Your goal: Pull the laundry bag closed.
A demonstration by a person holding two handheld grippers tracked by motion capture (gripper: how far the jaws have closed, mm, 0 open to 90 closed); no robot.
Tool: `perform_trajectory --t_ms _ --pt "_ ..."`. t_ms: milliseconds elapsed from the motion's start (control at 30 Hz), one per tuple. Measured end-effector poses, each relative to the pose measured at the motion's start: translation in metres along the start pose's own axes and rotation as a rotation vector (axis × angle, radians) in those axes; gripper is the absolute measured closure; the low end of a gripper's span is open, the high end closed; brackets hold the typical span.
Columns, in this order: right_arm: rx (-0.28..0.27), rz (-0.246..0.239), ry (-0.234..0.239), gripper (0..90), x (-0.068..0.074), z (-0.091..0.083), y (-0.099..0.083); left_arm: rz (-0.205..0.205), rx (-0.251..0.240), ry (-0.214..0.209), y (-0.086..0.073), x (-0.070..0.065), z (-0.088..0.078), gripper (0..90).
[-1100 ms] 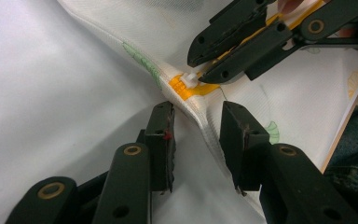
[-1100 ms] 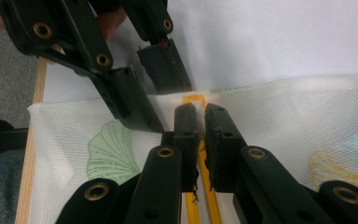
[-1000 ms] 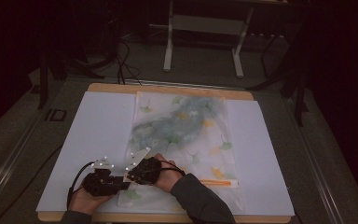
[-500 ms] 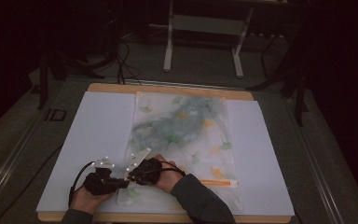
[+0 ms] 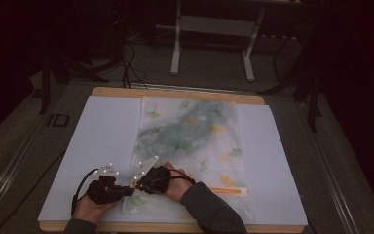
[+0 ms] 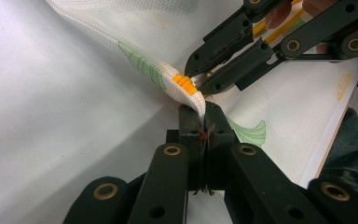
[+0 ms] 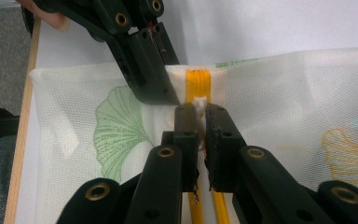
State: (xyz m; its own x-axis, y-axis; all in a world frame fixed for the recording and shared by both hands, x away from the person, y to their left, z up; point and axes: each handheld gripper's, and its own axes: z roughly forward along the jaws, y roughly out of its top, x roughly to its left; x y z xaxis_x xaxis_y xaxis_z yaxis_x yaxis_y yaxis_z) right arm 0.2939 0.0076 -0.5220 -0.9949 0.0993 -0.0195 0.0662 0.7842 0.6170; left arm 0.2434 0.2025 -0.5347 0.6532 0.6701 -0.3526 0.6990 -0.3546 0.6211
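Mesh bag (image 6: 135,28) corner pinched by left hand-held gripper (image 6: 204,122); right hand-held gripper (image 7: 201,108) clamps its zipper (image 7: 199,80).

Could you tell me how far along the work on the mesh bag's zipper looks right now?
Done: both grips are set. Left tongs have just closed on the bag corner; right tongs pinch the pull on the zipper. Left: nearly the whole zipper run.

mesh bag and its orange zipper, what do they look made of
The mesh bag looks like a thin, matte synthetic net: a fine grid weave shows, printed with green and yellow leaves, and it folds limply. The zipper seems to be moulded plastic on orange tape, with ribbed teeth and a slight sheen, though the teeth are too small to be sure.
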Motion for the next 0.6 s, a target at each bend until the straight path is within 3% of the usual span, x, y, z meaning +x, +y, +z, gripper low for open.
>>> perform_trajectory --t_ms 600 --pt "0.011 0.011 -0.006 84.1 -0.0008 0.0022 -0.0081 -0.002 -0.024 0.0 -0.0008 0.0 -0.0035 88.4"
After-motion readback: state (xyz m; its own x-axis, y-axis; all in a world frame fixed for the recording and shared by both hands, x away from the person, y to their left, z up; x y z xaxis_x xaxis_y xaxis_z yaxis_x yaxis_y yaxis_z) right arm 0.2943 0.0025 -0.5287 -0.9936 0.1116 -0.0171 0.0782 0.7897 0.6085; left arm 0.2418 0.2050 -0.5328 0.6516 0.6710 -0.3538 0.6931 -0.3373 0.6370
